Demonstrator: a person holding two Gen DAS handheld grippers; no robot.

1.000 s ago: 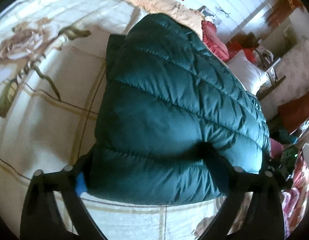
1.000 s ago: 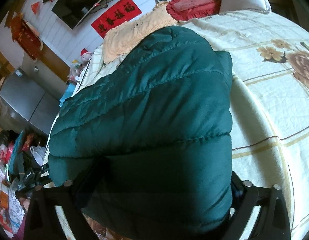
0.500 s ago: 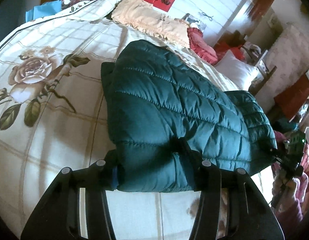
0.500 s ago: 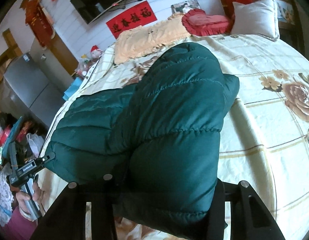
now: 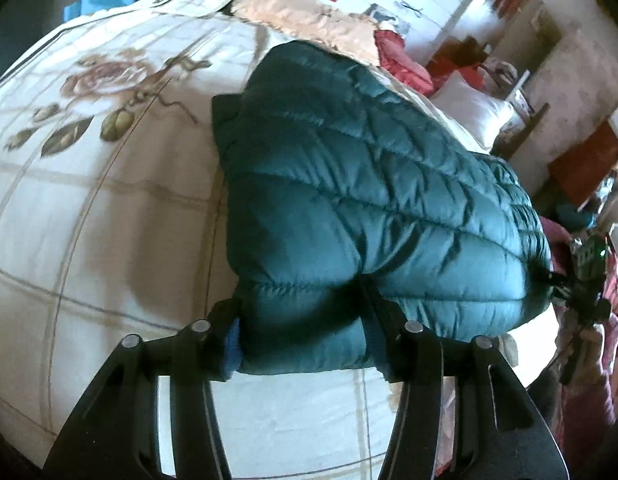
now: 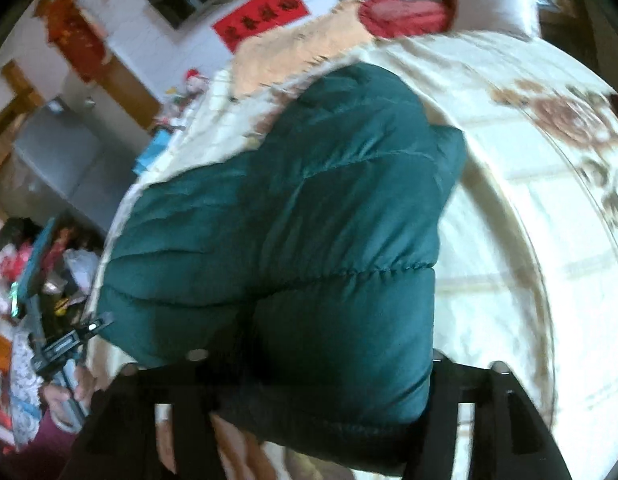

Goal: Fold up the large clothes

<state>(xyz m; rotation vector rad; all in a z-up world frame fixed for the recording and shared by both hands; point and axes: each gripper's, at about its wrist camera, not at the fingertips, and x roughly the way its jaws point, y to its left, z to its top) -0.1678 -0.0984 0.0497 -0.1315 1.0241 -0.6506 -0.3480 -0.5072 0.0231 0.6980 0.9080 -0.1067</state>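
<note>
A dark green quilted puffer jacket (image 5: 369, 200) lies on a cream bedspread with rose prints (image 5: 109, 208). My left gripper (image 5: 305, 340) is shut on the jacket's near left corner, with the padding bulging between its jaws. The jacket also fills the right wrist view (image 6: 309, 240). My right gripper (image 6: 329, 392) is shut on the jacket's near right corner, and its fingers are mostly hidden by the fabric. The jacket hangs lifted between the two grippers, and its far end rests on the bed. The right wrist view is blurred.
Pillows lie at the head of the bed: a peach one (image 5: 309, 20), a red one (image 5: 405, 64) and a white one (image 5: 473, 112). A grey cabinet (image 6: 57, 164) stands left of the bed. Clutter sits past the bed's edge (image 6: 25, 280).
Both grippers closed in on the jacket's near corners and now pinch them. The near edge has bunched up and lifted off the bed. Both cameras have shifted.
</note>
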